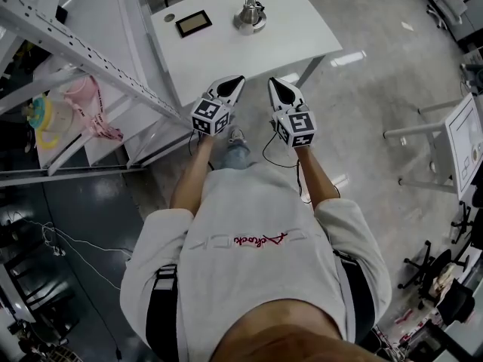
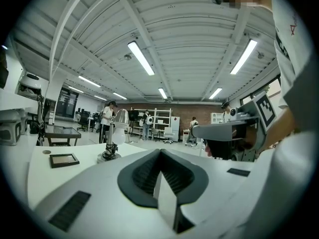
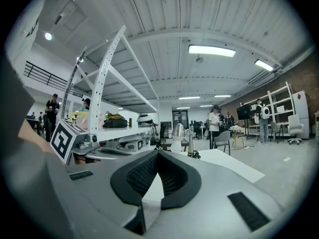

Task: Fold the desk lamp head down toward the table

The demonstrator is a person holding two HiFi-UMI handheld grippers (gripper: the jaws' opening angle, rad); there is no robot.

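Metal desk lamp (image 1: pixel 250 10) stands well beyond left gripper (image 1: pixel 234 81) and right gripper (image 1: pixel 275 84), both clenched empty; a closed-jaw shove may topple it.

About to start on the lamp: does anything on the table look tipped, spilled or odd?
Nothing stands out. The desk lamp stands upright on the white table, the dark frame lies flat beside it, and nothing is spilled. The left gripper and right gripper are shut and empty.

Dark frame (image 1: pixel 194 23) (lying flat) near metal shelving (image 1: pixel 75 49).
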